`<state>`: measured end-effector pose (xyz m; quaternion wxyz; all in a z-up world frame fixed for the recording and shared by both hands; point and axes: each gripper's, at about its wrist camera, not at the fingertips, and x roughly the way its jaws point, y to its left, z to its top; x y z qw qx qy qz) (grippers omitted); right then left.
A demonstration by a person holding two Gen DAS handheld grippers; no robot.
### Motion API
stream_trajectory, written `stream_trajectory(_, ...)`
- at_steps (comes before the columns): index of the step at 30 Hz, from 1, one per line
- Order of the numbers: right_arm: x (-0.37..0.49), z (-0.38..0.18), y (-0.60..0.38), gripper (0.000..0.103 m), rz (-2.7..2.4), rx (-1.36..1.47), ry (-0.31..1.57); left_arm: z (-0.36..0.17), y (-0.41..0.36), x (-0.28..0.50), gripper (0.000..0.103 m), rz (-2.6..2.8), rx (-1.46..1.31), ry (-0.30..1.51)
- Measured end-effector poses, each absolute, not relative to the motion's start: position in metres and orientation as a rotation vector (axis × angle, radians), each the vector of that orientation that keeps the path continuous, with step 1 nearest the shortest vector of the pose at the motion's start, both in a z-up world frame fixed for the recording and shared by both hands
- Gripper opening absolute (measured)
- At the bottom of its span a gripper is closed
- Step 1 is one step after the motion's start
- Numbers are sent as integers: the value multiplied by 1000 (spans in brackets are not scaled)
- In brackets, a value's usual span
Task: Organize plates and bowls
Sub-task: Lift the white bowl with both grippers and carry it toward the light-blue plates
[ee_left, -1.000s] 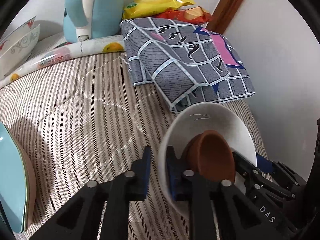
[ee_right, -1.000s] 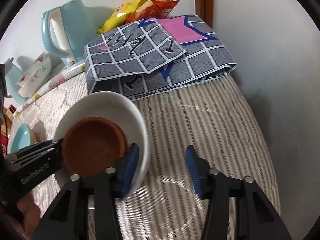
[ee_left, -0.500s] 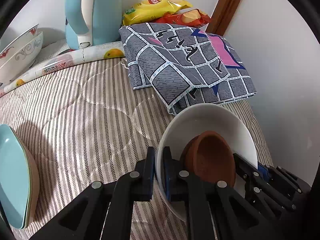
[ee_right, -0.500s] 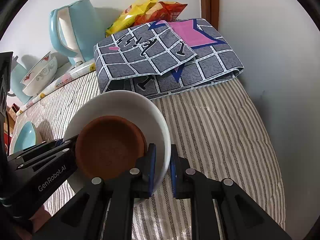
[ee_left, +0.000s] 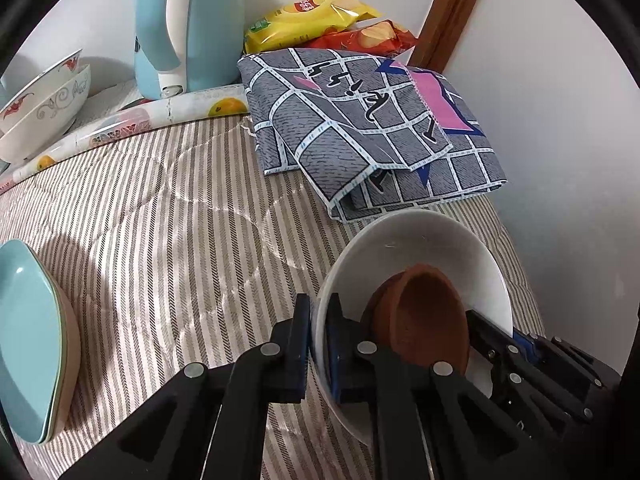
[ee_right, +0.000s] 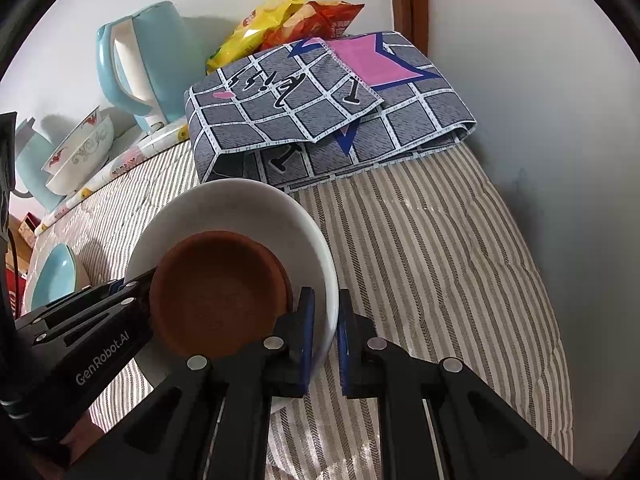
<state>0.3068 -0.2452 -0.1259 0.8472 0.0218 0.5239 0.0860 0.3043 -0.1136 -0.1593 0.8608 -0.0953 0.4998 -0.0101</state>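
A white bowl point(ee_left: 420, 248) with a small brown bowl point(ee_left: 424, 316) inside is held above the striped bedcover. My left gripper point(ee_left: 319, 338) is shut on the white bowl's left rim. My right gripper point(ee_right: 326, 332) is shut on the opposite rim of the white bowl point(ee_right: 248, 212); the brown bowl point(ee_right: 220, 284) shows inside it. Stacked light blue plates point(ee_left: 28, 340) lie at the left and also show in the right wrist view point(ee_right: 56, 276). Patterned white bowls point(ee_left: 44, 104) are stacked at the back left.
A folded grey checked cloth point(ee_left: 368, 128) lies just behind the white bowl. A light blue kettle point(ee_left: 188, 28) and snack bags point(ee_left: 320, 20) stand at the back by the wall. A white wall point(ee_right: 540, 120) bounds the right side. A rolled printed sheet point(ee_left: 132, 124) lies along the back.
Both grippers closed on the white bowl's rim, the right from wide open. The bowl has lifted slightly and the views have pulled back a little.
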Motion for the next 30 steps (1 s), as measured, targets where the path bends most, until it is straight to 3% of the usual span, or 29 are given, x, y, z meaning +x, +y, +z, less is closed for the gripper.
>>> stream_trajectory(30,258,-77,-274,8,137,54,1016,-111,-136,262,8,-74,-189,988)
